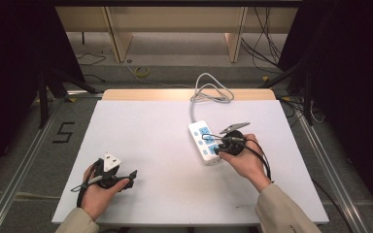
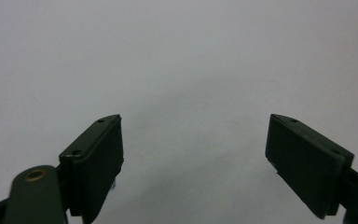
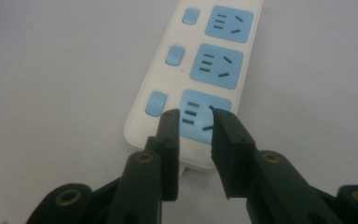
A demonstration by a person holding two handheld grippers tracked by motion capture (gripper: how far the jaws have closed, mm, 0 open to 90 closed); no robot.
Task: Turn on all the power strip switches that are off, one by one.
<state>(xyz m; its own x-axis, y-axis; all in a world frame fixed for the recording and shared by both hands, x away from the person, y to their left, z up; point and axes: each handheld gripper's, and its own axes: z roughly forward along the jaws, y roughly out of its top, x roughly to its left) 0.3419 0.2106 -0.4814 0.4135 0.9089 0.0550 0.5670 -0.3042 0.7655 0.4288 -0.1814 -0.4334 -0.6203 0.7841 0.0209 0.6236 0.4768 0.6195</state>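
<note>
From the high view I see the white table [image 1: 150,145], a white power strip with blue sockets [image 1: 203,138] right of centre, and its grey cord [image 1: 209,92] looping off toward twelve o'clock. My right gripper [image 1: 219,145] sits over the strip's near end; my left gripper [image 1: 128,177] rests well apart at eight o'clock.

The left gripper view shows jaws spread wide over bare table.

In the right gripper view the jaws stand slightly parted, nothing between them, tips over the nearest socket at twelve o'clock.
</note>
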